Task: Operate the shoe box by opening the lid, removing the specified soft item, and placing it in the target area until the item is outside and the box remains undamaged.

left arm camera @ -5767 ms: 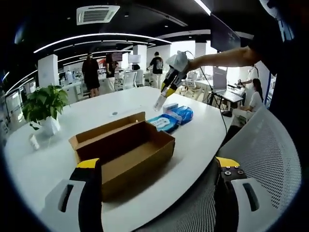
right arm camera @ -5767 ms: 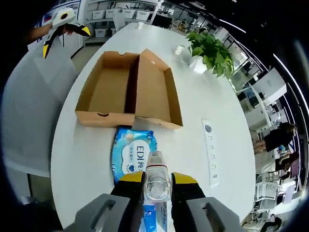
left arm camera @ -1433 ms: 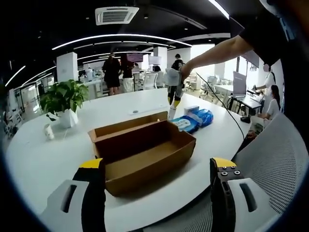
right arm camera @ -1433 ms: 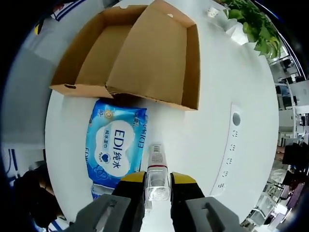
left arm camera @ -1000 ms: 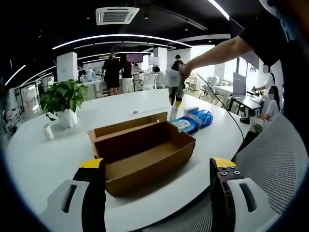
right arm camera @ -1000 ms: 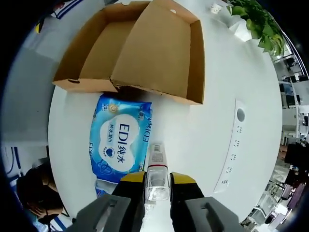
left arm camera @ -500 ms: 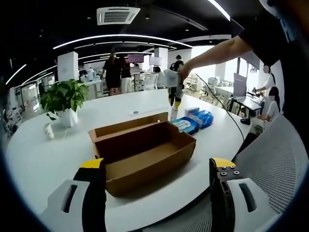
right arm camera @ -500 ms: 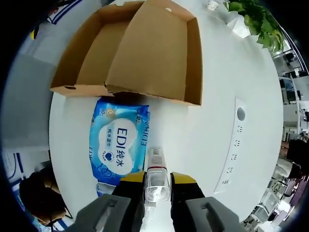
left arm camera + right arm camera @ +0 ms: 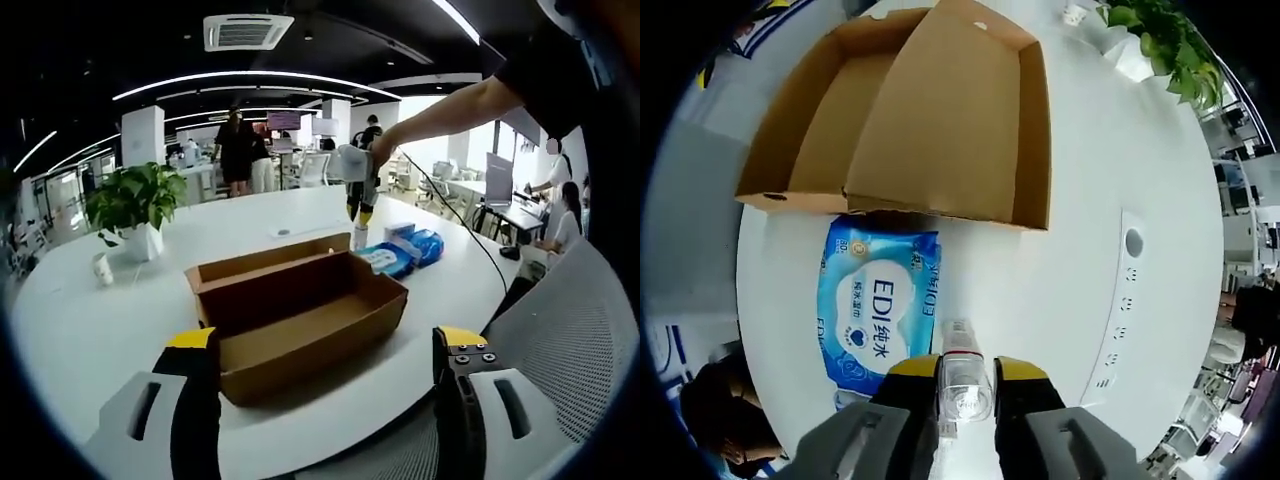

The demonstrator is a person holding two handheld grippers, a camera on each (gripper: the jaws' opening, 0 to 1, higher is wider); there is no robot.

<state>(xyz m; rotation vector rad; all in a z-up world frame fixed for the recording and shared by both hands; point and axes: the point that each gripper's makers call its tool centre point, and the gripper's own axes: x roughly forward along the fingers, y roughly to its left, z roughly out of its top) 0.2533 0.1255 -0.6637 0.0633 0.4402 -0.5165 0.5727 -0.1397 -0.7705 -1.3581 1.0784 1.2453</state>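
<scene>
- Shoe box (image 9: 940,120) as your landmark: it lies open on the white worktop (image 9: 1090,180), with the lid folded back beside the tray, and both halves look empty in the right gripper view.
- Your right claw (image 9: 965,385) is closed on a small clear bottle (image 9: 962,375), the bottle standing out past the tips and pointing down at the worktop on the side of the box away from the chair.
- Just beside the box wall, on that same side, lies the blue wet-wipe pack (image 9: 875,305), flat on the worktop and outside the box; the bottle hangs above the worktop next to the pack.
- A white power strip (image 9: 1115,310) lies on the worktop, well apart from the box's end.
- Your left claw (image 9: 320,400) is spread wide and holds nothing; it sits near the worktop edge, in front of the box (image 9: 300,320).
- In the left gripper view your right claw (image 9: 358,205) hangs beyond the box over the blue pack (image 9: 385,258).
- A potted plant (image 9: 130,205) stands on the worktop, well apart from the box.
- A mesh chair back (image 9: 560,330) is close by your left claw.
</scene>
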